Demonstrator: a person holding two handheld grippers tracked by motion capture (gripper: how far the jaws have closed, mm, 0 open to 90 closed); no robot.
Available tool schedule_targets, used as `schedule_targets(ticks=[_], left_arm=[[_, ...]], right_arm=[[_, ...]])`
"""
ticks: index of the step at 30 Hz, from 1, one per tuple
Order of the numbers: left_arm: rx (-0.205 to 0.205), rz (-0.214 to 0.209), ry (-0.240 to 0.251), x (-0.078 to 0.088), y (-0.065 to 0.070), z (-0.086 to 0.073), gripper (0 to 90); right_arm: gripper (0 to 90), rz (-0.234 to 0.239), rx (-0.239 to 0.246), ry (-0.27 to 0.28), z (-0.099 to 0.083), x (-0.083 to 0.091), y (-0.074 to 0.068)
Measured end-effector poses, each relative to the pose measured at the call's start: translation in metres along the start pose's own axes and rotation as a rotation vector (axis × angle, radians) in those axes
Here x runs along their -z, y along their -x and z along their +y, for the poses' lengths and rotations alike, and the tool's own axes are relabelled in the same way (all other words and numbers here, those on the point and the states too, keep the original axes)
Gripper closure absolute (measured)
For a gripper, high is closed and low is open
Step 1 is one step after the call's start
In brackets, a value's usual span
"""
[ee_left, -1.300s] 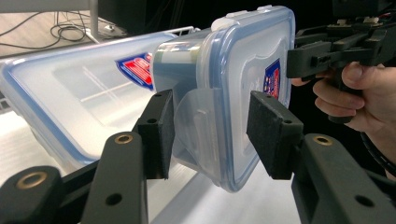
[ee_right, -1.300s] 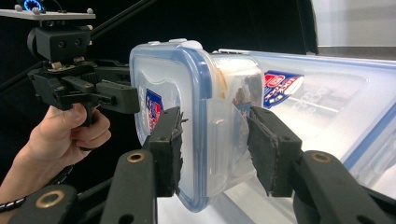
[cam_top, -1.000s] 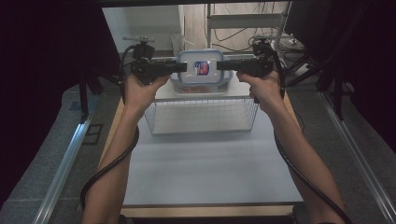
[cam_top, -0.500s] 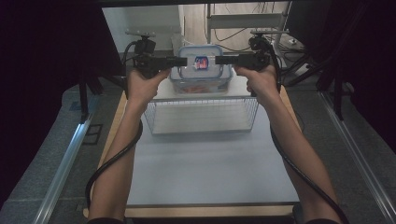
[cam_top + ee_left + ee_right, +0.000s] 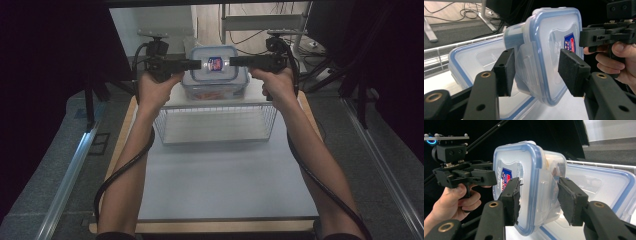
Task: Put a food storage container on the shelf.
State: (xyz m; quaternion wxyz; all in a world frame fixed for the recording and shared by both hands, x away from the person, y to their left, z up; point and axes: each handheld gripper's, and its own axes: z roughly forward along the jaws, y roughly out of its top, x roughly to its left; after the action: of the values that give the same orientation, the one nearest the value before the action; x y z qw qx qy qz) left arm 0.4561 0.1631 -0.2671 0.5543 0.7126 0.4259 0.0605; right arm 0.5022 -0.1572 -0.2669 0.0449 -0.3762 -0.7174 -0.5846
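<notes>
Box: small lidded box [image 5: 215,75], tipped on edge with its lid towards me, up over the big box [image 5: 215,93] at the far side of the surface [image 5: 220,185], behind the basket [image 5: 215,125]
Left tongs: left tongs [image 5: 197,64] straddle the box's left end, one pad on the lid, one on the base; jaws have just been opening, pads [image 5: 505,72] look to be touching the box
Right tongs: right tongs [image 5: 232,61] likewise on the right end, just been opening, box between the pads [image 5: 571,202], contact looks light
Step, as I judge it: setting the box down on the big box's lid
Doing it well: lower till the bottom rim rests before I let go further; loosen both sides together; tip it flat, not dropped
Risk: one side freed first and it swings or slides off the smooth lid
</notes>
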Motion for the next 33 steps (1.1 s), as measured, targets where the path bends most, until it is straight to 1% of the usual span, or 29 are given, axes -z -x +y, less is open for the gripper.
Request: schedule_targets(ticks=[6,10,16,21,23,24,25,27,28,31,33], left_arm=[[0.010,0.003,0.001,-0.004,-0.002,0.000,44.6],[0.033,-0.006,0.007,-0.006,-0.005,0.001,44.1],[0.052,-0.014,0.013,-0.007,-0.008,0.003,43.7],[0.054,-0.005,0.014,-0.009,-0.009,0.004,42.7],[0.048,0.014,0.008,-0.010,-0.009,0.004,42.6],[0.050,0.008,0.020,-0.009,-0.010,0.003,40.1],[0.050,0.008,0.019,-0.009,-0.010,0.003,40.5],[0.046,0.018,0.017,-0.009,-0.010,0.003,39.7],[0.041,0.017,0.019,-0.008,-0.011,0.002,39.4],[0.034,0.009,0.046,-0.004,-0.010,0.001,37.7],[0.018,0.006,0.063,0.000,-0.009,0.000,37.7]], right_arm=[[49.9,-0.012,-0.006,0.006,0.001,-0.004,0.003],[49.2,-0.015,-0.009,0.012,0.002,-0.006,0.004],[48.8,-0.020,-0.011,0.017,0.002,-0.007,0.005],[47.6,-0.023,-0.005,0.020,0.002,-0.007,0.006],[46.4,-0.036,0.000,0.021,0.002,-0.007,0.006],[45.1,-0.046,0.003,0.018,0.002,-0.007,0.006],[45.4,-0.053,0.009,0.020,0.002,-0.007,0.006],[45.0,-0.049,0.006,0.036,0.002,-0.005,0.008],[44.6,-0.052,0.014,0.038,0.002,-0.005,0.009],[43.8,-0.058,0.022,0.047,0.003,-0.002,0.008],[43.9,-0.067,0.050,0.051,0.004,0.001,0.006]])
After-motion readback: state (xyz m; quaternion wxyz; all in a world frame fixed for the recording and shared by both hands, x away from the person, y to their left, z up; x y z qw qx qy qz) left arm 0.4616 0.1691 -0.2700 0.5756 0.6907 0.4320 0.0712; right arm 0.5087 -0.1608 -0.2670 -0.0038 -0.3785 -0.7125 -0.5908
